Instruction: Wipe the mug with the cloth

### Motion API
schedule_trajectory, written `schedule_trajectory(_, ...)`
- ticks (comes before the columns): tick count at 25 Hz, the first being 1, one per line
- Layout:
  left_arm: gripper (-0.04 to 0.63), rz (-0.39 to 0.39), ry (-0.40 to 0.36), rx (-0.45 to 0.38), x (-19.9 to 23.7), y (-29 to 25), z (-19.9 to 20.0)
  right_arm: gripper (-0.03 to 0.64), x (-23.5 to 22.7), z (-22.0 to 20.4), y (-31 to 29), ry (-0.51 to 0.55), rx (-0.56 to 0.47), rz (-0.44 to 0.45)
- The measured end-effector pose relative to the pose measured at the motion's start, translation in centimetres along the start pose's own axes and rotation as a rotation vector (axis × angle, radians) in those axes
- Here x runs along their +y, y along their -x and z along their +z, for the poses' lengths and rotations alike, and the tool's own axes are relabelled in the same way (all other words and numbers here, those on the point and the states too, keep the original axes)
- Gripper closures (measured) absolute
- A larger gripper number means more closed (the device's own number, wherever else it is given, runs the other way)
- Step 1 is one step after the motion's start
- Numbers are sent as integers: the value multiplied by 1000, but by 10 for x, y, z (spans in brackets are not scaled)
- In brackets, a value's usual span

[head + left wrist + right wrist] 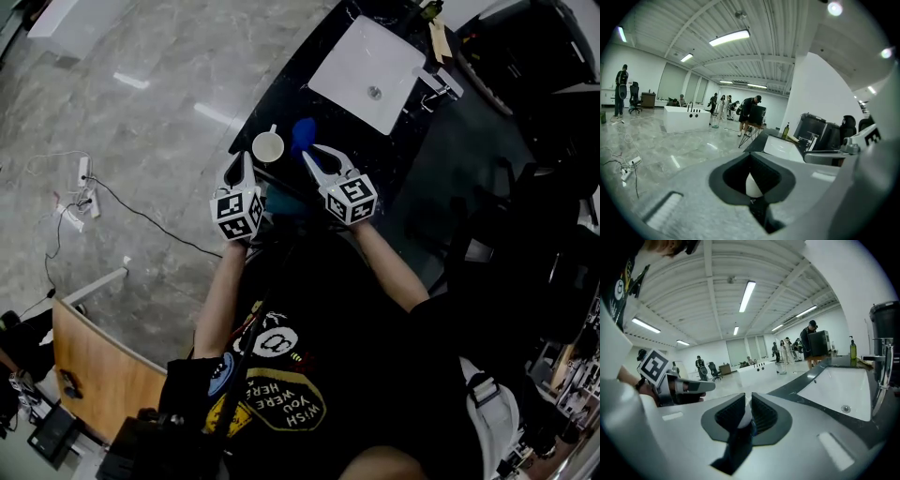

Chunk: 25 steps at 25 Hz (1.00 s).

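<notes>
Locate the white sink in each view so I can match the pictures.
Head view: the sink is at the top, right of centre.
Left gripper view: the sink is just right of centre, at mid height.
Right gripper view: the sink fills the right side, with its drain showing.
Shared landmark: the faucet at the sink's edge.

Head view: from high above, facing steeply down on the worktop [291, 84], sink [356, 56] and floor [141, 112].
Left gripper view: rides the left gripper [246, 161], very near its jaws, facing level over the worktop.
Right gripper view: rides the right gripper [312, 153], likewise.
Shared: all three show the sink; the head and right gripper views both show the left gripper.
</notes>
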<state>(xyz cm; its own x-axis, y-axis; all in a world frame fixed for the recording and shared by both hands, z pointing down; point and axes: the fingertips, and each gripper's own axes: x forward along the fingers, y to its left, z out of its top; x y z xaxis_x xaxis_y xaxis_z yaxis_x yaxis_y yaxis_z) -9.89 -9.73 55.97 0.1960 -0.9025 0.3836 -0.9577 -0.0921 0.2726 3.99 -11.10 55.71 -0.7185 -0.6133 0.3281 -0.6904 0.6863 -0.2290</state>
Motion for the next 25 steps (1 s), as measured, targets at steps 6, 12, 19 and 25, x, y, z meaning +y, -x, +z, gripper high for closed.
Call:
schedule_trajectory(6,591,-108,-83,-29,-55,23,1,614,20,16,19,39,-68,-24)
schedule_trajectory(12,591,-113,-72,-37,-72,38,-8,615,21,8,41,61,-49,-68)
schedule_trajectory(19,591,-102,-85,-34,-86,50,-18,615,16,-4,61,57,-42,-79)
schedule_trajectory(25,591,-76,-79,-39,-85,58,-21,615,15,-7,67,58,-37,-75)
